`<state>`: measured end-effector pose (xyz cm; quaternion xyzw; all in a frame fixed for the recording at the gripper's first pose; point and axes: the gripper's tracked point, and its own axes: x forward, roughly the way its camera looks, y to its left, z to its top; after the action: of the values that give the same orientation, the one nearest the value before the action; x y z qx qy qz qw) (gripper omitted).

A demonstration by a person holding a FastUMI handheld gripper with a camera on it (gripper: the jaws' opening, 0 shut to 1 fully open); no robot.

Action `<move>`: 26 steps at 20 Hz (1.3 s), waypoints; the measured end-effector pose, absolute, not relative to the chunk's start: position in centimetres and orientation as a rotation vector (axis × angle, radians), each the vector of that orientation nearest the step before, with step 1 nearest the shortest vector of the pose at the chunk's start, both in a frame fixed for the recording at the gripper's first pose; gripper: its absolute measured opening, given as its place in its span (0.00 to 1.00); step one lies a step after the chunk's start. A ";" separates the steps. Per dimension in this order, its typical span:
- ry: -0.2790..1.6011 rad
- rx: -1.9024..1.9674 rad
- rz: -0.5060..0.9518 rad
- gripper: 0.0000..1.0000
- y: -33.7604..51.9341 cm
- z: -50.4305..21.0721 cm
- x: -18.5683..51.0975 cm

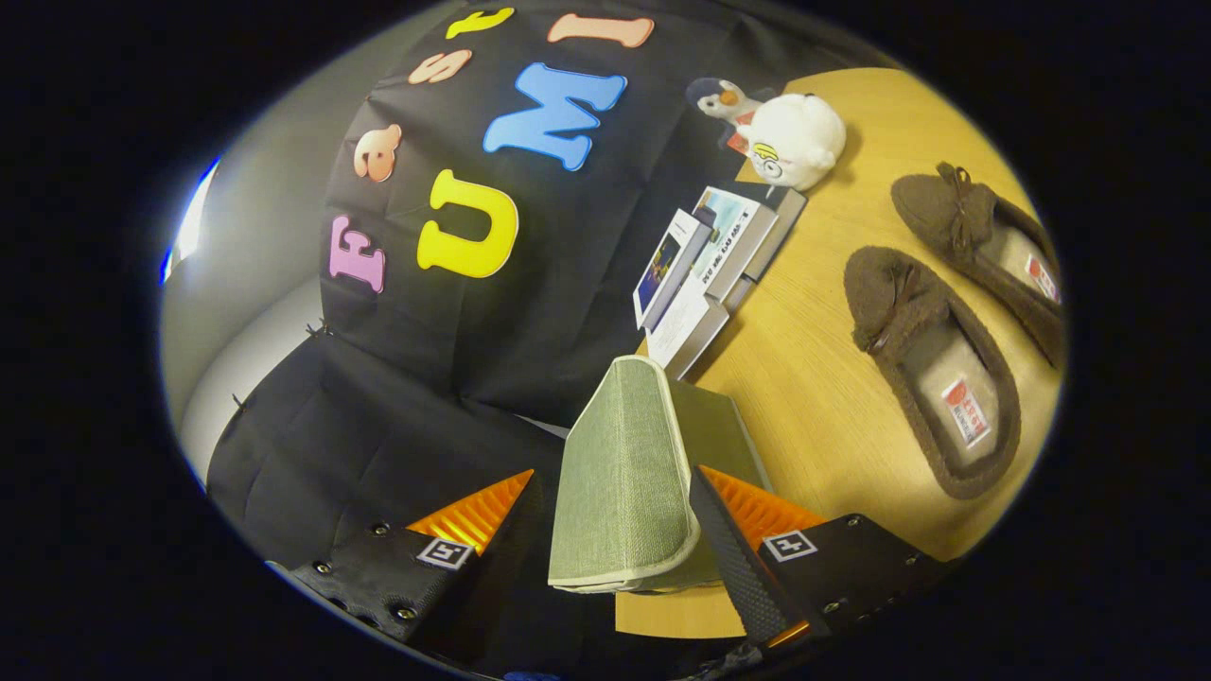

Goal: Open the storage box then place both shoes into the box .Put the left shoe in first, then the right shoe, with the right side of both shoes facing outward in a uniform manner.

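Nearest, the hand-held gripper (605, 544) has its fingers spread to either side of the storage box's (695, 445) green fabric lid (620, 473), which stands raised between them. Whether the pads actually press the lid I cannot tell, so a loose hold looks like the main risk: the soft flap could slip free and drop shut, or pulling further could drag the light box across the surface (814, 397). Right of the box and a little farther off lie the two brown shoes (932, 369), side by side, neither yet boxed. Beyond the box sit stacked books (719, 265) and a plush toy (795, 137), near enough to be knocked.
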<state>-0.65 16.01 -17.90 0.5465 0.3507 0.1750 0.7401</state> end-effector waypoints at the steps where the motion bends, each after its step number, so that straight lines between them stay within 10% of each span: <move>1: 0.783 1.201 0.380 0.95 16.5 -18.4 -0.8; 14: 0.922 1.458 0.363 0.95 20.1 -21.8 -1.5; 17: 0.936 1.508 0.342 0.70 20.3 -22.2 -1.5; 24: 0.966 1.535 0.373 0.70 20.9 -22.5 -1.7; 26: 0.929 1.563 0.332 0.39 19.3 -22.5 -0.7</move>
<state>-0.74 19.27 -22.48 0.6748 0.4012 0.1432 0.6026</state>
